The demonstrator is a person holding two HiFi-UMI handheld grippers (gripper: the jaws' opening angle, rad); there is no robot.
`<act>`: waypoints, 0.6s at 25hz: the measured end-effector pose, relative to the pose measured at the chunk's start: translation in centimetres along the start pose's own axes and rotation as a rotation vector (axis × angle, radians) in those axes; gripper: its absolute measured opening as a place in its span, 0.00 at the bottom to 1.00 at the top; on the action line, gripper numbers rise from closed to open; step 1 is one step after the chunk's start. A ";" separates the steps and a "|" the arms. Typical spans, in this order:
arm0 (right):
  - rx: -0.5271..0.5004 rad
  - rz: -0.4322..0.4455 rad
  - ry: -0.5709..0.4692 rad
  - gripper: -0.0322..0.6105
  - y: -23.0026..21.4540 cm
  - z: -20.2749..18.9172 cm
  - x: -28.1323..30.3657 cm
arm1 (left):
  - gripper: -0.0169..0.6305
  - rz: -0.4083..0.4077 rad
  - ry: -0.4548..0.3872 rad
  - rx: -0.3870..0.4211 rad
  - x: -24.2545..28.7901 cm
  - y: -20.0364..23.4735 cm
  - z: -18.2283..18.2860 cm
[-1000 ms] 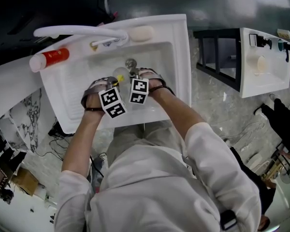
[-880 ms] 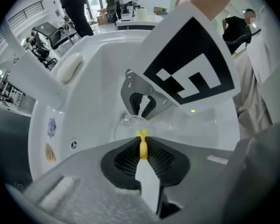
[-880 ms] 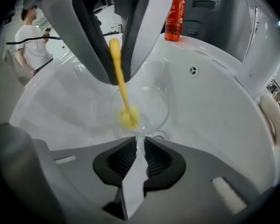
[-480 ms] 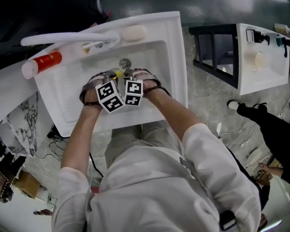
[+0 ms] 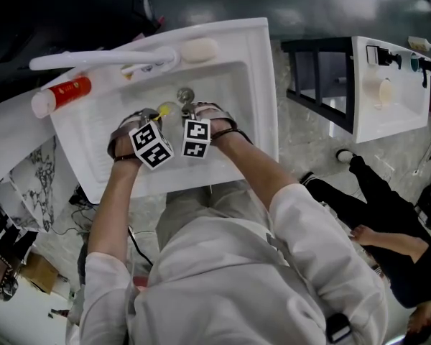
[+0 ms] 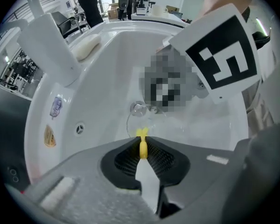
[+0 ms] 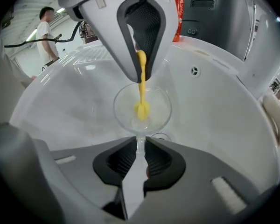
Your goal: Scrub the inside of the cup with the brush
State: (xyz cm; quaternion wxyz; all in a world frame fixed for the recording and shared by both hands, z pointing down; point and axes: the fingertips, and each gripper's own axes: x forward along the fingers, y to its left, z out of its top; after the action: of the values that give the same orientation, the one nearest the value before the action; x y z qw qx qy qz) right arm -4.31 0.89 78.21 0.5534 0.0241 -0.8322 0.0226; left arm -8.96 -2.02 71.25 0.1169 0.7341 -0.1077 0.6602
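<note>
Since a moment ago the left gripper (image 6: 142, 149) has slid a little to the left and down, so it now sits just apart from the right gripper (image 7: 139, 149); the right gripper has stayed where it was. Both are low over the white sink (image 5: 262, 85), close to the drain (image 5: 185, 93). The left gripper is almost closed, squeezing the thin handle of the yellow brush (image 7: 141, 85); the brush hangs straight down from it. The right gripper is narrow too, pinching the thin stem of the clear cup (image 7: 157, 107); the cup's round bowl sticks out in front of it, above the sink floor. The brush's yellow tip is inside that bowl. A white tap (image 5: 100, 57) reaches along the back of the sink; a red and white tube (image 5: 61, 95) lies on the rim at the left; a bar of soap (image 5: 200, 49) sits at the back.
</note>
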 end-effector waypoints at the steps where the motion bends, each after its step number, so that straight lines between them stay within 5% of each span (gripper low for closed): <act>1: 0.000 0.001 0.000 0.13 0.0 0.1 0.0 | 0.09 -0.010 0.009 0.003 0.1 -0.3 -0.2; 15: -0.009 -0.003 0.001 0.13 0.0 0.3 0.1 | 0.09 -0.082 -0.038 0.034 1.0 -1.4 2.9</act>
State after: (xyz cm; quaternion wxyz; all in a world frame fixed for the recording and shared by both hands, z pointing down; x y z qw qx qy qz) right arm -4.63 0.92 78.22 0.5540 0.0225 -0.8320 0.0180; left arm -5.70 -1.55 71.96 0.1293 0.7522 -0.0686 0.6424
